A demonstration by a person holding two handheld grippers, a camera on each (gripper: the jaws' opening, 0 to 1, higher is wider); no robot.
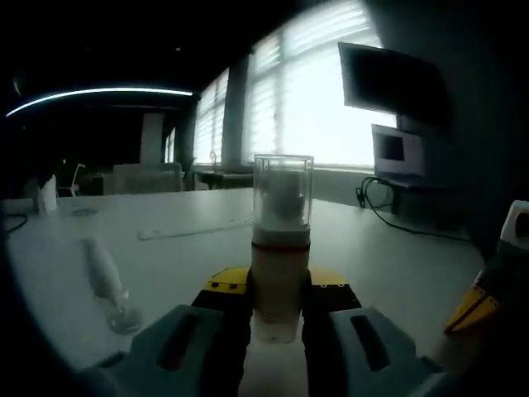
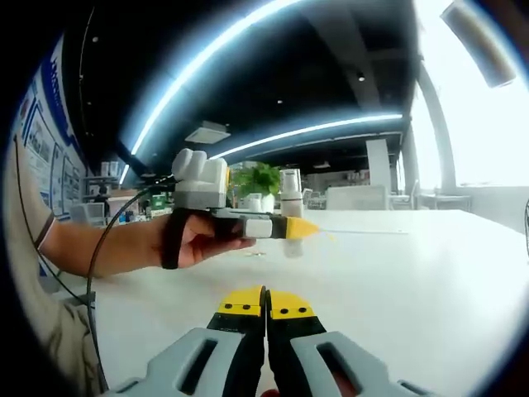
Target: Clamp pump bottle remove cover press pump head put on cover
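Observation:
A pump bottle (image 1: 280, 248) with a clear cover (image 1: 283, 188) on top stands upright on the white table (image 1: 165, 248). My left gripper (image 1: 277, 298) is shut on the bottle's lower body, yellow-tipped fingers (image 1: 225, 285) pressing either side. In the right gripper view, the same bottle (image 2: 290, 211) shows far off, held by the left gripper (image 2: 297, 229) in a person's hand (image 2: 194, 240). My right gripper (image 2: 265, 306) hovers low over the table with its jaws together and nothing between them. Its yellow tip (image 1: 473, 308) enters the left gripper view from the right.
A clear tube-like object (image 1: 106, 277) lies on the table to the left. A cable (image 1: 388, 219) trails near a monitor (image 1: 400, 153) by the windows. A plant (image 2: 258, 179) and chairs stand in the background.

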